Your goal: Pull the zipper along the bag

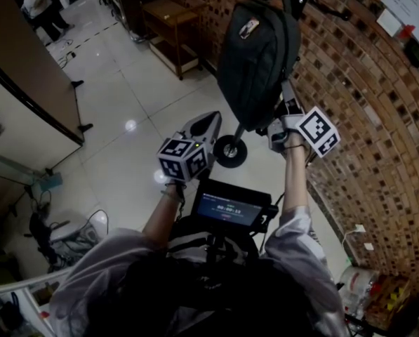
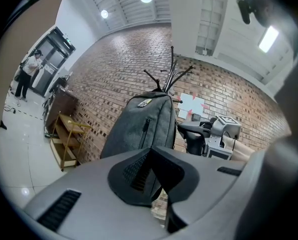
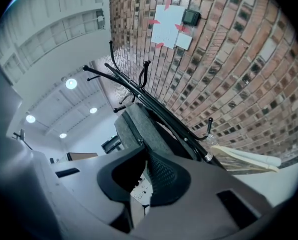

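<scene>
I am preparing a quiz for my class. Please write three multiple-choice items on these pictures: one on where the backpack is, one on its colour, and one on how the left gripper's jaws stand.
1. Where is the backpack?
A. on the floor
B. hanging on the coat stand by the brick wall
C. on the wooden shelf

2. What colour is the backpack?
A. red
B. yellow
C. dark grey

3. How do the left gripper's jaws stand?
A. together, nothing between
B. wide apart
C. clamped on a strap

Answers:
1 B: it hangs just below the stand's hooks.
2 C: it is grey in every view.
3 A: the pads meet, and the backpack is behind them.
</scene>
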`<state>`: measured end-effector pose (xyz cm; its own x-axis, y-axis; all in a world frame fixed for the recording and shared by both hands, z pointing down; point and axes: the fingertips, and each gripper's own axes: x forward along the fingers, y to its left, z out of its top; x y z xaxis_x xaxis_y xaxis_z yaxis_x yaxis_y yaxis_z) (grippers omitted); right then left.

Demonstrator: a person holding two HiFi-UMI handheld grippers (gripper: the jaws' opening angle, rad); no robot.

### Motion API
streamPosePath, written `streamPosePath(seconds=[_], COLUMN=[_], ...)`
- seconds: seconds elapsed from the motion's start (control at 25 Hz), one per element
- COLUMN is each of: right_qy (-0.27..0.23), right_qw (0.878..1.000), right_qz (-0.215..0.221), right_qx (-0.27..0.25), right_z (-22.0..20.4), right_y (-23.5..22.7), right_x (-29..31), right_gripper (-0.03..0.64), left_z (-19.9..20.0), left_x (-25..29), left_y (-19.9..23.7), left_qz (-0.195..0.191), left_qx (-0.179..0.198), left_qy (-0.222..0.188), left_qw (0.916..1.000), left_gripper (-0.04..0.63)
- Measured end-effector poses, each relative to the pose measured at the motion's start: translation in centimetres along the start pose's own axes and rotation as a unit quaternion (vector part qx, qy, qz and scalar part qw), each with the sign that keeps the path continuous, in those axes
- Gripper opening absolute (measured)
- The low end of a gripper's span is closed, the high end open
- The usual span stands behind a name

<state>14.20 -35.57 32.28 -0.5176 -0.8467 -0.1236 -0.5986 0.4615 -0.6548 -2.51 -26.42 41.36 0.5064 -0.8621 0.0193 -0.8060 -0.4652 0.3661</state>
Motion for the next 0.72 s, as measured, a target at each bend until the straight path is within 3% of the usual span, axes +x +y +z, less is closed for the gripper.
streamPosePath(seconds=[0.08, 0.2, 0.24, 0.32, 0.4, 0.48, 0.6, 0.72], right_qy=[0.012, 0.052, 0.047, 0.025, 0.032, 0.042, 0.034, 0.035], right_qw=[1.0, 0.993, 0.993, 0.996, 0.996, 0.996, 0.997, 0.996], right_qz=[-0.024, -0.101, -0.104, -0.087, -0.079, -0.066, -0.044, -0.042], right_qx=[0.01, 0.01, 0.017, 0.026, -0.013, -0.05, -0.057, -0.077], right_z=[-0.9, -5.5, -6.9, -8.1, -7.8, -6.7, -4.6, -3.3], right_y=[-1.0, -5.8, -7.3, -7.8, -6.2, -4.4, -2.4, -1.8], right_x=[-0.4, -2.8, -4.2, -6.6, -6.5, -4.9, -3.2, -2.4], right_gripper=[0.005, -0.017, -0.017, -0.015, -0.015, -0.014, -0.014, -0.015], left_z=[-0.1, -0.5, -0.6, -0.7, -0.3, 0.0, -0.6, -1.0], left_x=[0.0, 0.1, 0.0, -0.2, 0.0, 0.1, 0.2, 0.4], left_y=[-0.1, -0.3, -0.4, -0.5, -0.6, -0.7, -1.3, -1.9], left_qz=[-0.001, -0.003, -0.004, -0.005, -0.008, -0.013, -0.022, -0.026], left_qx=[0.0, 0.001, 0.004, 0.02, 0.034, 0.024, 0.001, 0.003], left_qy=[0.001, 0.006, 0.008, 0.013, 0.013, 0.01, 0.009, 0.014], left_qw=[1.0, 1.0, 1.0, 0.9997, 0.9993, 0.9996, 0.9997, 0.9996], left_gripper=[0.008, 0.008, 0.008, 0.008, 0.008, 0.008, 0.008, 0.008])
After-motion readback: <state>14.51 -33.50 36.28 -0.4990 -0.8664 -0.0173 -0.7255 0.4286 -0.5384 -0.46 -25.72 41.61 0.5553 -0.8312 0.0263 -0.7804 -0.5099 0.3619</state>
